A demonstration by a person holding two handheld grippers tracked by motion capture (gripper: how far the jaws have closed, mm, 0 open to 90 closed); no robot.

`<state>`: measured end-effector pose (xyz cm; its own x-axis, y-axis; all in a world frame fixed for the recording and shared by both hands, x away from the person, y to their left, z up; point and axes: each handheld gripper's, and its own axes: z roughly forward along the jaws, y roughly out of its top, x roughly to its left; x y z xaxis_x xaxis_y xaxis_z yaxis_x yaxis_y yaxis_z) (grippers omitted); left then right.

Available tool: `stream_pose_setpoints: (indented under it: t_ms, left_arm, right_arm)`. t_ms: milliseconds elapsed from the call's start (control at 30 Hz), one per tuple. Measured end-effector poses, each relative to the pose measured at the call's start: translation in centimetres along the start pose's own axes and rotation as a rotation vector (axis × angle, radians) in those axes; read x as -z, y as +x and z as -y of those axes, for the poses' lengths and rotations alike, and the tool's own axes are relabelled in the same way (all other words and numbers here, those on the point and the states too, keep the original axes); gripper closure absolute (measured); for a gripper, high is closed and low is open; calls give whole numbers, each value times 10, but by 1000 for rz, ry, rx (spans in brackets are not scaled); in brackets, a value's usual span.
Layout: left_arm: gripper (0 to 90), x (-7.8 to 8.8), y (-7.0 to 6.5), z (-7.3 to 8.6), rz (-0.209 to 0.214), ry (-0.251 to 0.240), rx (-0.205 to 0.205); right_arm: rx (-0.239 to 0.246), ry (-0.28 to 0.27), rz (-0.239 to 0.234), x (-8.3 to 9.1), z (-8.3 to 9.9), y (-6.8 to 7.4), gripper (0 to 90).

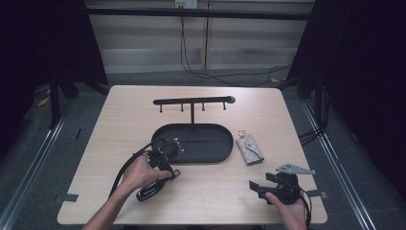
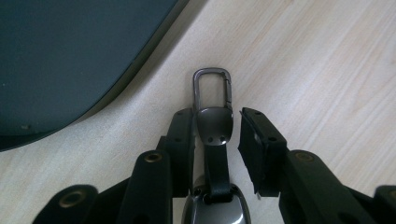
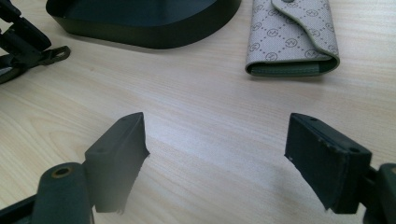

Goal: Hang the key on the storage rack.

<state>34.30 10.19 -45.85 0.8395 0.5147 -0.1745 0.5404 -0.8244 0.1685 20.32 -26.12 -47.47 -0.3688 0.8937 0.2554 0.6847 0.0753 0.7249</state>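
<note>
A black key fob [image 1: 148, 190] with a strap and a grey metal carabiner [image 2: 212, 88] lies on the table just in front of the dark oval tray [image 1: 206, 141]. My left gripper [image 1: 165, 170] reaches down over it. In the left gripper view [image 2: 217, 126] the jaws straddle the strap's metal cap: one pad touches it, the other stands a thin gap off. My right gripper [image 1: 253, 187] rests near the front right edge, jaws wide apart over bare wood [image 3: 217, 149]. A beige patterned key pouch [image 1: 249, 149] [image 3: 292, 35] lies right of the tray.
A black T-shaped rack [image 1: 191, 101] with several hooks rises from the tray's back. The tray's rim [image 3: 140, 28] lies ahead of the right gripper and its edge [image 2: 56, 56] is close beside the left one. Cables trail from both grippers.
</note>
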Motion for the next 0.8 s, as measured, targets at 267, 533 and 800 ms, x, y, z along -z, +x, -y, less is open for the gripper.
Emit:
stream_pose_setpoints:
  t_ms: [267, 533, 800]
  left_arm:
    - [676, -6, -2, -2, -14, 19, -8]
    - [688, -8, -7, -3, -46, 20, -17]
    - [693, -10, -14, -3, -114, 18, -41]
  right_arm:
    - [5, 7, 3, -1, 0, 0, 202]
    - [4, 10, -2, -1, 0, 0, 201]
    - [-1, 17, -5, -2, 0, 0, 201]
